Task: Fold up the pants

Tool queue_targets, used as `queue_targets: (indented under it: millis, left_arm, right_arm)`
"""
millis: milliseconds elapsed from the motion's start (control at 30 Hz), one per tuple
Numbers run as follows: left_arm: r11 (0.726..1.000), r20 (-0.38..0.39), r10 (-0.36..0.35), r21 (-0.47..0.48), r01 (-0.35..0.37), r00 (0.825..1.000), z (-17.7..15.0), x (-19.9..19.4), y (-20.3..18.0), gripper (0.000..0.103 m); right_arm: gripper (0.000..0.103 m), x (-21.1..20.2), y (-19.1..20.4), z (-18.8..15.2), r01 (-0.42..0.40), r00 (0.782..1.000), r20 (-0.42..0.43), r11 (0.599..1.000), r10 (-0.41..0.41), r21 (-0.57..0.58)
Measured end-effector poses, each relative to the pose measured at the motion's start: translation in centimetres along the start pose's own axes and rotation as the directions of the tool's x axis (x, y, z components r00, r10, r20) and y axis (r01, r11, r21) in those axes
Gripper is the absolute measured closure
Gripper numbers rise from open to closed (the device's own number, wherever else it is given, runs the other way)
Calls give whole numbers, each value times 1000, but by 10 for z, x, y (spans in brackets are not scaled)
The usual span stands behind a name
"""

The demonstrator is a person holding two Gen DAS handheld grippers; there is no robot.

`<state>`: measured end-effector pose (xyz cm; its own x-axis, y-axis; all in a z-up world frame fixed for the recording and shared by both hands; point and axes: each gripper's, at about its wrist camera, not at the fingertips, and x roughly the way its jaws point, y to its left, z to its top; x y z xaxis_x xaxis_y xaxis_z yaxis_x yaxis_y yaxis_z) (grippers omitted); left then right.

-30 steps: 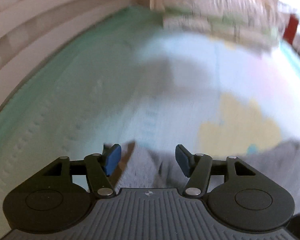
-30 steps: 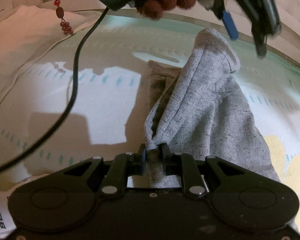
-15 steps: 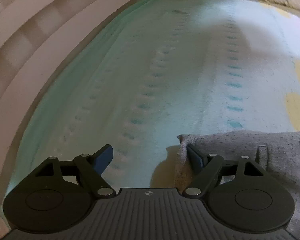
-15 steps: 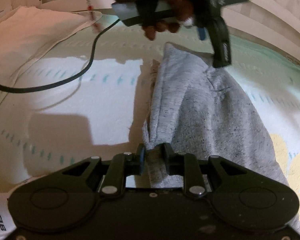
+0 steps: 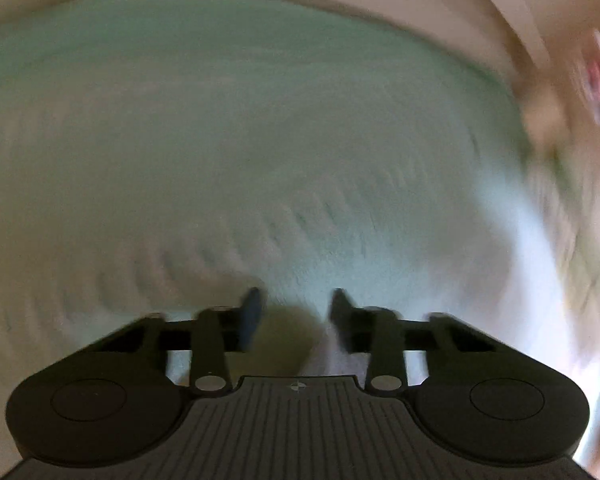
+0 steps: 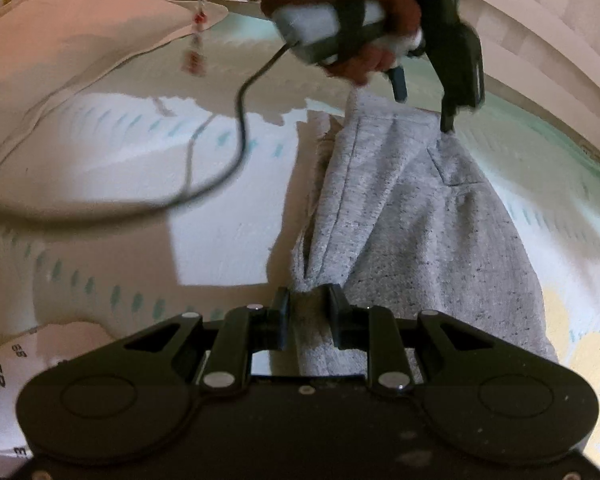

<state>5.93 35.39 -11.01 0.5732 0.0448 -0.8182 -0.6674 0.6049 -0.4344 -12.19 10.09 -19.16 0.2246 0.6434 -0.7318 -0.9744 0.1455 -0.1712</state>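
Note:
The grey pants (image 6: 416, 232) lie folded lengthwise on the pale green bedsheet (image 6: 228, 208). My right gripper (image 6: 308, 312) is shut on their near end. In the right wrist view the left gripper (image 6: 424, 100) hangs over the far end of the pants, its fingers spread, one blue pad touching the cloth. The left wrist view is blurred: the left gripper (image 5: 296, 312) is open over the sheet (image 5: 260, 160), with a small bit of grey cloth (image 5: 340, 360) just behind the right finger.
A white pillow (image 6: 60, 40) lies at the far left. A black cable (image 6: 236, 152) trails from the left gripper across the sheet. A beige wall (image 6: 560, 32) borders the bed's far side. Printed bedding (image 5: 572, 200) shows at the right.
The left gripper has swung quickly over the far end of the pants, its view now turned onto bare sheet. The right gripper keeps its hold and the pants lie flatter.

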Motion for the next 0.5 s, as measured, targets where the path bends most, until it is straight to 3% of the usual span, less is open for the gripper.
queue_targets:
  millis: [67, 167, 267, 433, 500]
  left_arm:
    - [997, 97, 57, 52, -62, 994, 11, -11, 5, 79]
    - [998, 78, -57, 46, 54, 995, 15, -24, 12, 79]
    - [984, 69, -102, 155, 91, 992, 1, -37, -4, 77]
    - [916, 38, -148, 382, 122, 988, -19, -33, -57, 73]
    - [880, 1, -116, 463, 102, 993, -24, -19, -75, 72]
  right_arm:
    - [79, 1, -1, -2, -4, 1000, 0, 1000, 4, 7]
    - [79, -2, 0, -2, 0, 1000, 4, 1000, 0, -8]
    - [79, -14, -12, -2, -23, 999, 42, 997, 20, 70]
    - [79, -36, -37, -3, -23, 994, 109, 984, 3, 178]
    - [79, -49, -43, -6, 1, 991, 129, 986, -23, 166]
